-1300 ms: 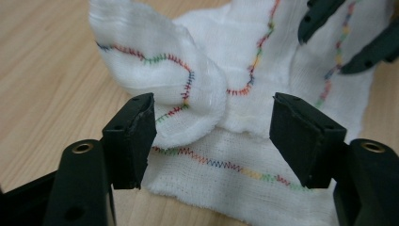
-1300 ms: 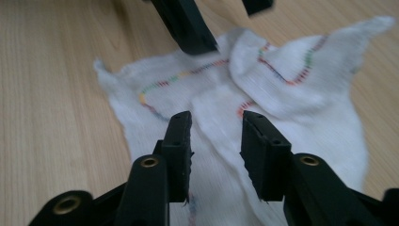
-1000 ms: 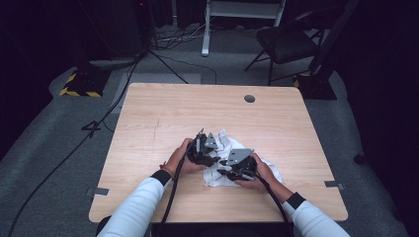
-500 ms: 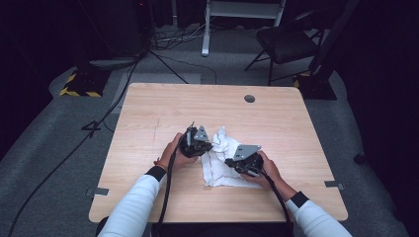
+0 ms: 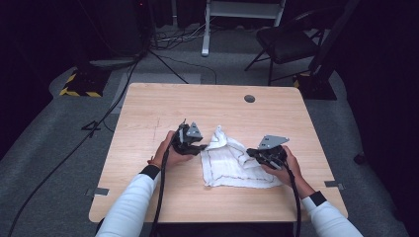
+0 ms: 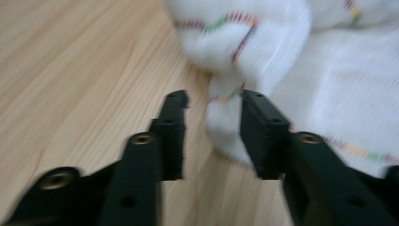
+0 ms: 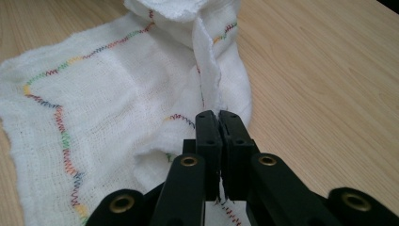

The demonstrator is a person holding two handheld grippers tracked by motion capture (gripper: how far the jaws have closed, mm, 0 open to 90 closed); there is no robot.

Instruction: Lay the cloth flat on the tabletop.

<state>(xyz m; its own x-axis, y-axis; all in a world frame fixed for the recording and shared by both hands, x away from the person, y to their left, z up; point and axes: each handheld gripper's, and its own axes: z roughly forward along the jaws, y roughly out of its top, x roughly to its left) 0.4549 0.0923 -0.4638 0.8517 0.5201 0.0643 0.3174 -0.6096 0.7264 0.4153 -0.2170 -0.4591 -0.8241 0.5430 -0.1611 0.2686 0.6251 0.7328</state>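
The right tongs (image 7: 219,123) are clenching the white cloth (image 5: 232,163) at its edge, while the left tongs (image 6: 211,101) have just been opening, apparently released around a bunched corner. The cloth is lying on the bench (image 5: 163,106).

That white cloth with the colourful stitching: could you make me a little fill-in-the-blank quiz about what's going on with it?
1. The white cloth lies on a ____ table.
2. The right gripper has its jaws ____ on the cloth's edge.
3. The left gripper has its jaws ____, with a bunched fold of cloth between them.
4. The cloth's hem is sewn in ____ thread.

Missing words: wooden; shut; open; multicoloured
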